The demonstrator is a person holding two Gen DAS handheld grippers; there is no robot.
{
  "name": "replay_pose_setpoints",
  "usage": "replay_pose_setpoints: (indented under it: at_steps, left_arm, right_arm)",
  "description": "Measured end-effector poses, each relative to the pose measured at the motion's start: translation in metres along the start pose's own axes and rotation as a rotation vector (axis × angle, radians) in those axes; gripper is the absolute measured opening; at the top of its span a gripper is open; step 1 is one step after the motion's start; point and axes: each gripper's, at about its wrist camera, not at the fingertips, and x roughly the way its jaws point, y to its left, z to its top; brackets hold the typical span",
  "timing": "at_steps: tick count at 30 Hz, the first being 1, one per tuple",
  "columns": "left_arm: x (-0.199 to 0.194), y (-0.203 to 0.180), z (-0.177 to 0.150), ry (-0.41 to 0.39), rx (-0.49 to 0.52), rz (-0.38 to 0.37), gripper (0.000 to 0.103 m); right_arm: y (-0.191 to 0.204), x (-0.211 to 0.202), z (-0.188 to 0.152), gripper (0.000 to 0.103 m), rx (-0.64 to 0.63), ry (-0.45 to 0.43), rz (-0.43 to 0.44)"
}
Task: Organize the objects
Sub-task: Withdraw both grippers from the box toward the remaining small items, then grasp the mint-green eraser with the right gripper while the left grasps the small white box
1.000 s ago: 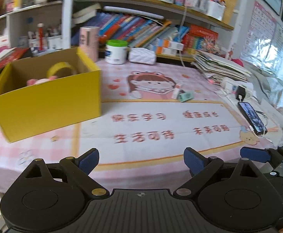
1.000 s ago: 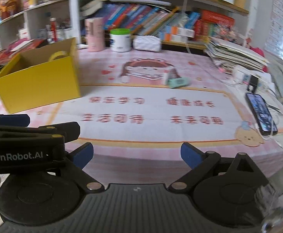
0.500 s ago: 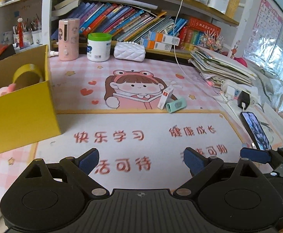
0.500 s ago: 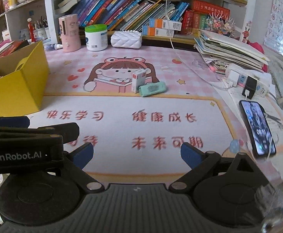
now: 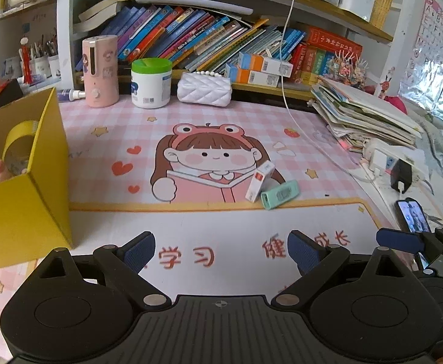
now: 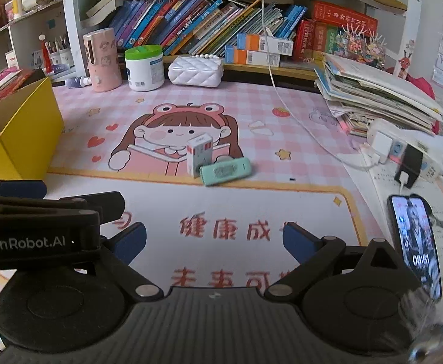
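Lying flat beside upright small box [image 6: 199, 154], mint case [image 6: 225, 171], long axis left-right; both jaws spread, empty.

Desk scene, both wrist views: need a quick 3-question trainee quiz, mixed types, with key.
1. True or false: the left gripper holds the small white box.
2. Multiple choice: the mint green case is a) inside the yellow box; b) on the mat, touching the small white box; c) on the phone.
3. Fill in: the right gripper is ____ (open/shut).

Key: 1 false, both grippers are open and hold nothing; 2 b; 3 open.
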Motion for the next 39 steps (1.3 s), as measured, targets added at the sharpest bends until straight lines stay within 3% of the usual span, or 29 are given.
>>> replay_pose_setpoints:
  at_steps: [17,25,30,35,39]
  left_arm:
    - [0.013,0.010,0.024,-0.075,-0.093,0.095,0.096]
    - [0.014,0.021,0.019,-0.048,-0.116,0.145,0.096]
    - [0.010,0.027,0.017,-0.045,-0.124,0.173,0.096]
    - [0.008,0.030,0.015,-0.035,-0.122,0.193,0.096]
    - [0.009,0.033,0.015,-0.027,-0.127,0.200,0.096]
  right_arm:
    - [-0.028,0.036,0.020,0.095,-0.059,-0.045,0.026]
    - [-0.030,0.068,0.025,0.095,-0.095,-0.044,0.056]
    - [-0.026,0.097,0.033,0.089,-0.130,-0.053,0.078]
    - [-0.030,0.128,0.039,0.086,-0.170,-0.023,0.071]
    - [-0.033,0.141,0.041,0.084,-0.192,0.009,0.123]
